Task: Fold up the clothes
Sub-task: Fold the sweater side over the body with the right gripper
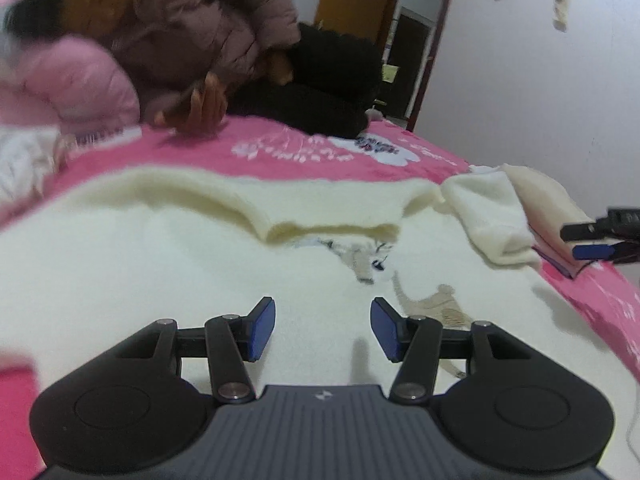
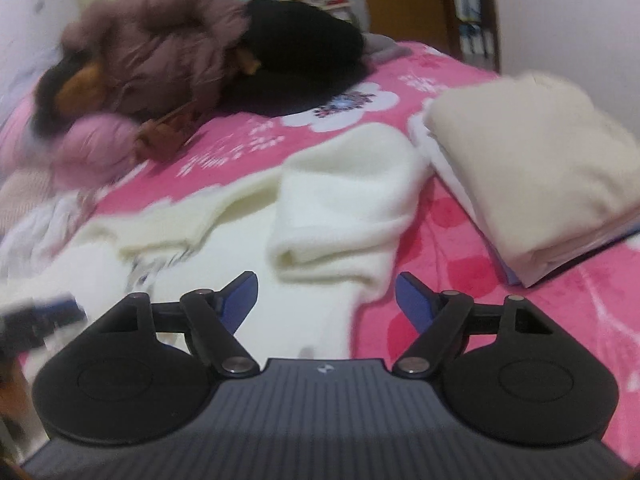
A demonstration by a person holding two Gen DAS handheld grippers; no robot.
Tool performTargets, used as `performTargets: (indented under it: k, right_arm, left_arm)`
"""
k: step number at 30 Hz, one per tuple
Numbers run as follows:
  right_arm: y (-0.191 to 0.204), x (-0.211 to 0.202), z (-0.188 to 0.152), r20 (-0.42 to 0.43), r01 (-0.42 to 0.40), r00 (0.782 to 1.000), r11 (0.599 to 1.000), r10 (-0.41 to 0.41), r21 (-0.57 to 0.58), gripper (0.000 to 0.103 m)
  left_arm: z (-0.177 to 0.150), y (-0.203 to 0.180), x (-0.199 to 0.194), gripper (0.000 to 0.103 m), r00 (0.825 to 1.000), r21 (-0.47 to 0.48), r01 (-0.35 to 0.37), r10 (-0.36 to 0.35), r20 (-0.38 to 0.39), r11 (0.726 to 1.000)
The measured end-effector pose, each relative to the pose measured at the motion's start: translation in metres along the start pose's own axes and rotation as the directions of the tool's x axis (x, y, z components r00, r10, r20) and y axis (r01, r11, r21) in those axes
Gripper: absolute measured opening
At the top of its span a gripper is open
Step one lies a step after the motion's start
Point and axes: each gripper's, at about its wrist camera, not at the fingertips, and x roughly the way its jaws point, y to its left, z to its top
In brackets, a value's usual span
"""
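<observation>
Cream knit fills most of the left wrist view: we count one white sweater [image 1: 168, 264] spread flat on the pink blanket [image 1: 304, 148], its neckline toward the far side and a small printed motif showing below the collar. The left gripper [image 1: 323, 326] hangs over the sweater's body with both blue pads apart and bare; we see no cloth between them, so the claw stands at a middling gap, holding nothing. One sleeve [image 1: 488, 220] lies folded over at the right. Beyond it we log one folded stack [image 1: 548, 208], beige on top. At the right edge, the tips of the right gripper [image 1: 592, 240] enter, one black finger and one blue pad visible. At the far side of the bed, a person in a mauve puffer jacket [image 1: 200, 28] lies on the blanket, one hand [image 1: 204, 108] resting on it. A pink padded item sits at far left; the picture is blurred there.

In the right wrist view, we count the same sweater [image 2: 224, 240] once, its folded sleeve [image 2: 340, 208] directly ahead of the right gripper [image 2: 326, 300]. This claw stands wider than the left, pads clear of the fabric, nothing gripped. The folded stack [image 2: 532, 172] lies to the right on the blanket [image 2: 460, 280], near the sleeve but apart from it. The left gripper [image 2: 40, 320] shows as a blur at the left edge.
</observation>
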Motion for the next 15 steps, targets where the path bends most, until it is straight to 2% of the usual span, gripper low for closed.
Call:
performTargets:
  k: [4,8,9,10,11,13,15]
  right_arm:
    - [-0.028,0.044,0.019,0.052,-0.018,0.999,0.966,0.004,0.257,0.075]
    - [-0.04,0.089,0.037,0.062,-0.047,0.998,0.928,0.026,0.369,0.073]
    - [-0.04,0.097,0.039,0.057,-0.034,0.998,0.924,0.013,0.382,0.065]
    - [-0.04,0.104,0.041,0.052,-0.018,0.999,0.92,-0.003,0.392,0.043]
    - [-0.033,0.102,0.043,0.069,-0.01,0.997,0.932,-0.016,0.363,0.023]
    - [-0.018,0.097,0.047,0.112,0.004,0.993,0.956,-0.038,0.292,0.016]
    - [0.02,0.079,0.047,0.208,0.001,0.978,0.997,-0.017,0.079,0.015]
  left_arm:
    - [-0.007,0.01,0.009,0.054,1.0,-0.053,0.025,-0.025,-0.013,0.998]
    - [-0.01,0.011,0.008,0.055,1.0,-0.05,0.03,-0.03,0.0,0.998]
    - [-0.01,0.011,0.008,0.056,1.0,-0.048,0.031,-0.031,0.002,0.998]
    - [-0.01,0.012,0.007,0.056,0.999,-0.052,0.036,-0.036,0.003,0.998]
    - [-0.01,0.014,0.007,0.056,0.999,-0.061,0.044,-0.043,0.006,0.997]
    - [-0.01,0.019,0.006,0.056,0.998,-0.085,0.064,-0.063,0.011,0.994]
    - [-0.01,0.023,0.006,0.056,0.997,-0.108,0.082,-0.081,0.015,0.991]
